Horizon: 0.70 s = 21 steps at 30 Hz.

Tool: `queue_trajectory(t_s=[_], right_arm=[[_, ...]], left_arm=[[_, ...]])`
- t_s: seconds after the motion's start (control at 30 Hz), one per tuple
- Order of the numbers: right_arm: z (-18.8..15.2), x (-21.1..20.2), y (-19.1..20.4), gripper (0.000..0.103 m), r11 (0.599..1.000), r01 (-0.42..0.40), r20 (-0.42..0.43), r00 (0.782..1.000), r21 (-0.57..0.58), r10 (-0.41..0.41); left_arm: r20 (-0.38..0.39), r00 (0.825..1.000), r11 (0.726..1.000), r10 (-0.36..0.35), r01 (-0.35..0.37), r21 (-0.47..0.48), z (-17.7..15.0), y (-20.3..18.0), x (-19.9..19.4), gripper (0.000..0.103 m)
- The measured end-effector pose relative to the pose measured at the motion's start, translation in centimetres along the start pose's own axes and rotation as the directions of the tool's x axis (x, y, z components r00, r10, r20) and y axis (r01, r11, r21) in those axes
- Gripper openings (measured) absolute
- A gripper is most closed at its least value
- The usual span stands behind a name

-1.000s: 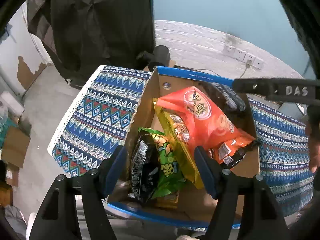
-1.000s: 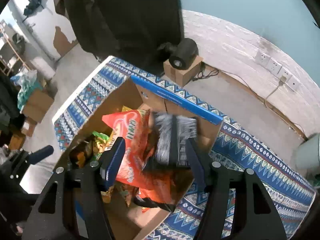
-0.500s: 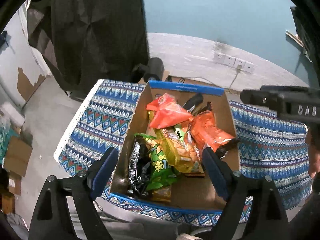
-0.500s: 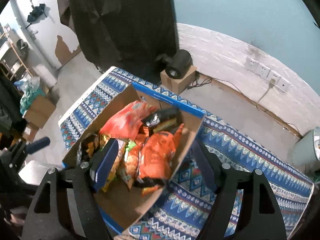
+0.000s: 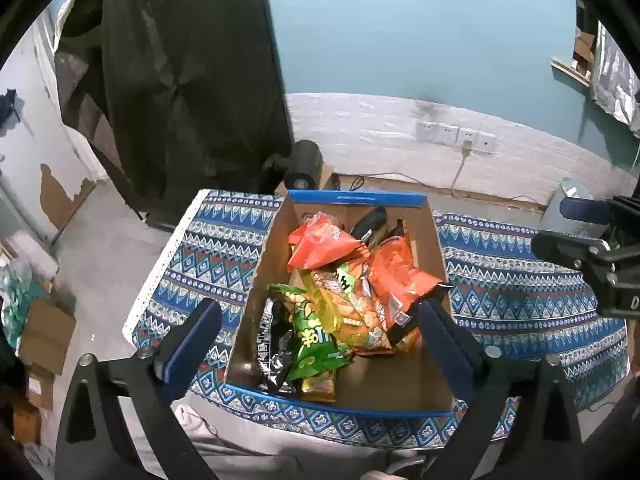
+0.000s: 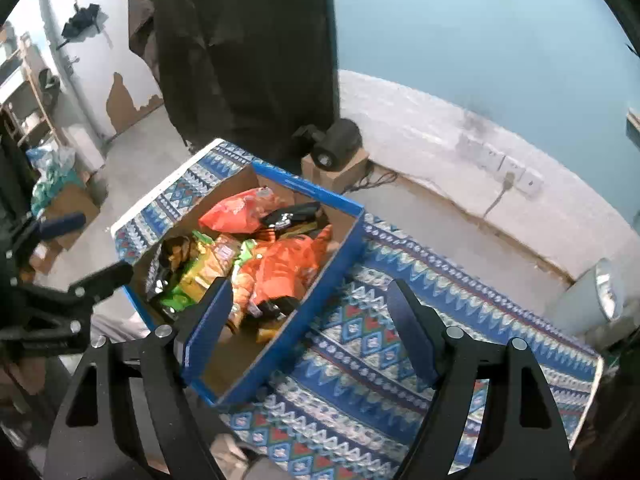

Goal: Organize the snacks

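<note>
1. Since nothing lies loose on the patterned cloth [image 5: 520,280] in either view, I judge the collecting part done: every snack I can see is inside the cardboard box [image 5: 432,240], which fills the centre of the left wrist frame and sits centre-left in the right wrist frame [image 6: 340,256].
2. Box contents are a heap, not rows. What's left, if "organize" means tidy stacking, is straightening them. Can't tell whether that is required.
3. Large orange bag [image 5: 396,268] lies right of centre in the box, tilted, resting on other packs.
4. Red-orange bag [image 5: 320,240] lies toward the box's far end, upper centre of the frame, crumpled.
5. Yellow bag [image 5: 344,308] lies mid-box, partly under the large orange bag.
6. Green bag [image 5: 312,336] lies lower centre, touching the yellow bag's left side.
7. Black-and-silver pack [image 5: 272,340] lies against the box's left wall, just beside the green bag.
8. Black pack [image 5: 370,222] lies at the far end, mostly buried.
9. My left gripper [image 5: 316,324] hovers above the near end of the box, jaws spread wide, empty.
10. My right gripper [image 6: 308,312] hangs above the box's right wall and the cloth, jaws spread, empty.
</note>
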State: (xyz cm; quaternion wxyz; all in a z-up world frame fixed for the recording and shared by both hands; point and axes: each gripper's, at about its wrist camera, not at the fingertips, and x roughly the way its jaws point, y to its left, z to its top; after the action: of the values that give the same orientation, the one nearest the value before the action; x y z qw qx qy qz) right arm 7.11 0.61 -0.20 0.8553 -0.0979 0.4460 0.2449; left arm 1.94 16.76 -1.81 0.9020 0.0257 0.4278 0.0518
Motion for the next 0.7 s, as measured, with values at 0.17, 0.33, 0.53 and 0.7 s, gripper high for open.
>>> queue_trajectory(t_s=[0.17, 0.33, 0.53, 0.7], right_arm=[[-1.4, -1.5, -0.3, 0.079, 1.0, 0.015, 0.024, 1.0, -0.018, -0.015], [-2.3, -2.2, -0.9, 0.079, 1.0, 0.006, 0.022, 1.0, -0.005, -0.006], [-3.0, -2.5, -2.0, 0.079, 1.0, 0.002, 0.019, 1.0, 0.011, -0.002], [-3.6, -2.3, -2.8, 0.079, 1.0, 0.001, 0.007, 1.0, 0.024, -0.001]], left_arm=[[0.019, 1.0, 0.999, 0.007, -0.008, 0.04, 0.0, -1.2, -0.8, 0.101], [0.031, 0.999, 0.996, 0.016, -0.019, 0.083, 0.0, -2.5, -1.2, 0.101], [0.018, 1.0, 0.993, 0.014, -0.016, 0.117, -0.1, -3.7, -1.0, 0.101], [-0.003, 1.0, 0.993, 0.012, -0.012, 0.118, 0.0, -4.1, -0.5, 0.101]])
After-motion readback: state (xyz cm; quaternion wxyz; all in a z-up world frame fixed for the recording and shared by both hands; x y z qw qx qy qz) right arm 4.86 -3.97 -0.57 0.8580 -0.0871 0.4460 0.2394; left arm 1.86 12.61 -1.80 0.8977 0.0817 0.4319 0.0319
